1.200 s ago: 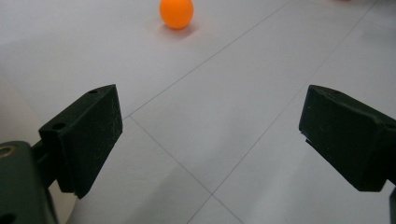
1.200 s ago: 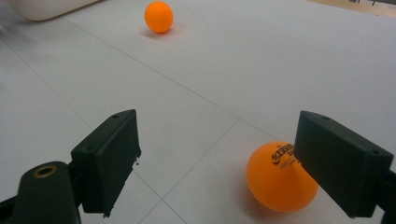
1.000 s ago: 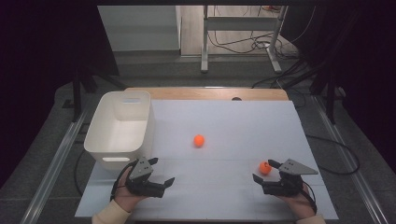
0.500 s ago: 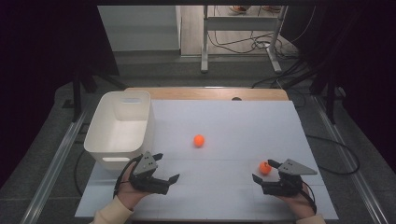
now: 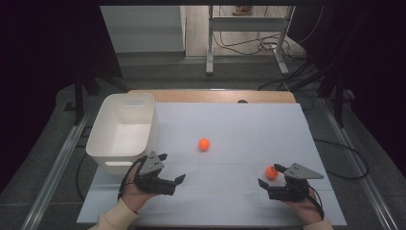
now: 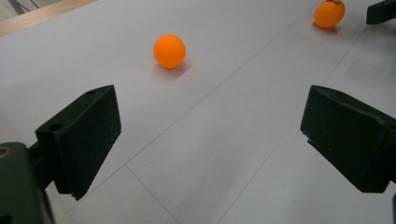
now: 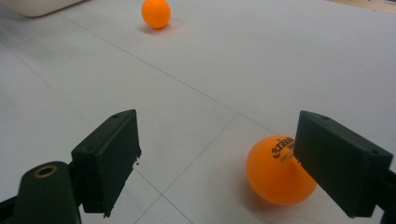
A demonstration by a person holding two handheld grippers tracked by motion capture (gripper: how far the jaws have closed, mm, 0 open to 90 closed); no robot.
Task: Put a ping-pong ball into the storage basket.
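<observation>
Two orange balls lie on the white table top. One ball (image 5: 204, 144) (image 6: 169, 51) (image 7: 156, 13) rests near the middle. The other ball (image 5: 272, 172) (image 7: 273, 172) (image 6: 329, 13), with printed lettering, sits at the front right. My right gripper (image 5: 268, 176) (image 7: 217, 135) is open and low over the table. The lettered ball lies just inside its right-hand jaw, which partly hides it; whether they touch I cannot tell. My left gripper (image 5: 171, 168) (image 6: 212, 112) is open at the front left with nothing between its jaws, pointing toward the middle ball.
A white plastic bin (image 5: 122, 132) (image 7: 37, 5) stands at the table's left side, just beyond my left hand. A wooden strip (image 5: 210, 96) edges the far side. Cables and a metal stand (image 5: 246, 28) lie on the floor beyond.
My left gripper has shifted a little forward and to the right, turning toward the middle ball. The right gripper and both balls have stayed put.
</observation>
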